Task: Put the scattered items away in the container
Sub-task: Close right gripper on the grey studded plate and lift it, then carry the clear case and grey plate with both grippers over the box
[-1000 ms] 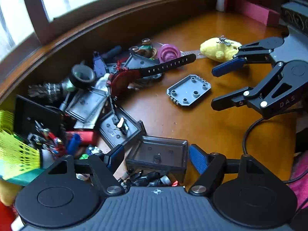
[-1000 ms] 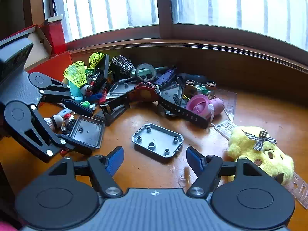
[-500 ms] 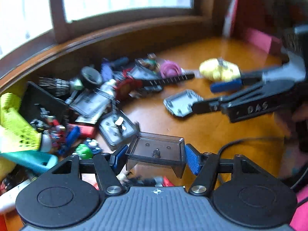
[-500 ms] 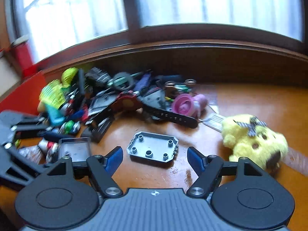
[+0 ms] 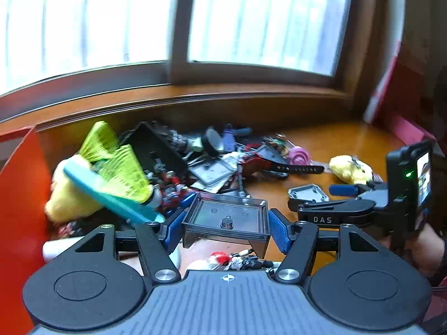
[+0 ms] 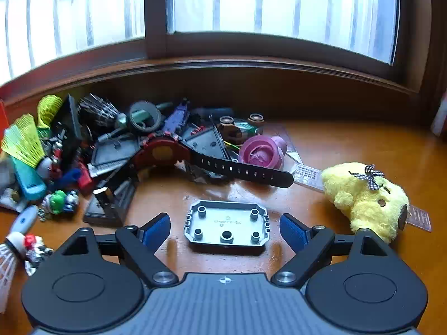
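Note:
My left gripper [image 5: 226, 224] is shut on a smoky clear plastic tray [image 5: 226, 217], held level and lifted above the wooden table. Behind it lies a heap of scattered items [image 5: 178, 164]: neon shuttlecocks, a teal handle, dark plates, small figures. In the right wrist view my right gripper [image 6: 225, 233] hangs open, its blue pads on either side of a grey plastic plate [image 6: 226, 224] that lies flat on the table. A red watch with a black strap [image 6: 195, 157] sits just beyond it. The right gripper [image 5: 349, 192] also shows at the right in the left wrist view.
A yellow plush toy [image 6: 366, 198] lies right of the grey plate on a clear ruler [image 6: 307, 173]. A pink spool [image 6: 259, 150] sits behind the strap. A red box wall [image 5: 22, 195] stands at the left. A white shuttlecock [image 6: 8, 259] lies front left. A window sill [image 6: 223, 64] backs the table.
My left gripper closed on the clear tray and lifted it off the table, tilting its view up. My right gripper lowered around the grey plate, staying open.

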A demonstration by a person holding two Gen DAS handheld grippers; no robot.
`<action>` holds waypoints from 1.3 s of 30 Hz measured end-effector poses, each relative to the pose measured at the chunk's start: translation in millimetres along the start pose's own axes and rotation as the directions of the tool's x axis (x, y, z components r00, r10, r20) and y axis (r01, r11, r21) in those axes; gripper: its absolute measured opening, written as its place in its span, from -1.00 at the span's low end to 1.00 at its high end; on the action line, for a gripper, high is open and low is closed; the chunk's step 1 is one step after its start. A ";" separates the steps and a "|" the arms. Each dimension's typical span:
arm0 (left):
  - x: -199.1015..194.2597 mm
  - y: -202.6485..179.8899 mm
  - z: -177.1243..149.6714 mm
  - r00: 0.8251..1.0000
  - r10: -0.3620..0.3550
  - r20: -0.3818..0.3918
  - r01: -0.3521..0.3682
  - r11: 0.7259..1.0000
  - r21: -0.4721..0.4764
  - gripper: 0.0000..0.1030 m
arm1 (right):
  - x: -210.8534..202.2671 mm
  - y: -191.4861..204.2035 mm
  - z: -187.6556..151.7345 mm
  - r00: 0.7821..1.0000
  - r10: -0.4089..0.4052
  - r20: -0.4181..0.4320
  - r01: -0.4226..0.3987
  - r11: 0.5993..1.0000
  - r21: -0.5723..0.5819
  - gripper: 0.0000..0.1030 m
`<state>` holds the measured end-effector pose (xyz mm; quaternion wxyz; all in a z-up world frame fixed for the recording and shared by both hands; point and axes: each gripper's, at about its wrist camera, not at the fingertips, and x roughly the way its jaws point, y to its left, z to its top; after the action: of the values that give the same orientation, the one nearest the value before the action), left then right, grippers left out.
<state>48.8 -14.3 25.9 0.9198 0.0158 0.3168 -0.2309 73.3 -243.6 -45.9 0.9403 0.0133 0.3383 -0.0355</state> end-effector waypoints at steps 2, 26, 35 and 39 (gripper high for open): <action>-6.9 1.4 -1.3 1.000 0.020 0.009 -0.020 1.000 -0.021 0.23 | 5.2 -0.3 -0.3 1.000 -0.008 -0.018 0.008 1.000 0.009 0.70; -77.6 15.3 2.9 0.988 0.095 0.120 -0.089 0.995 -0.054 0.23 | -81.3 7.1 22.4 0.958 0.251 0.134 -0.260 0.965 0.046 0.40; -137.0 71.3 -7.8 0.987 0.030 0.160 -0.029 1.000 -0.004 0.23 | -128.5 103.0 27.3 0.930 0.321 0.176 -0.337 0.939 0.068 0.40; -165.8 104.6 -19.4 0.983 0.056 0.176 -0.053 0.998 -0.023 0.23 | -139.4 143.4 25.3 0.916 0.357 0.181 -0.374 0.925 0.068 0.40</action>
<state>-31.8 151.3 96.0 0.9503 -0.0044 0.2356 -0.2032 -6.9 -93.8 62.6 0.9531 0.1208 0.2486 0.1230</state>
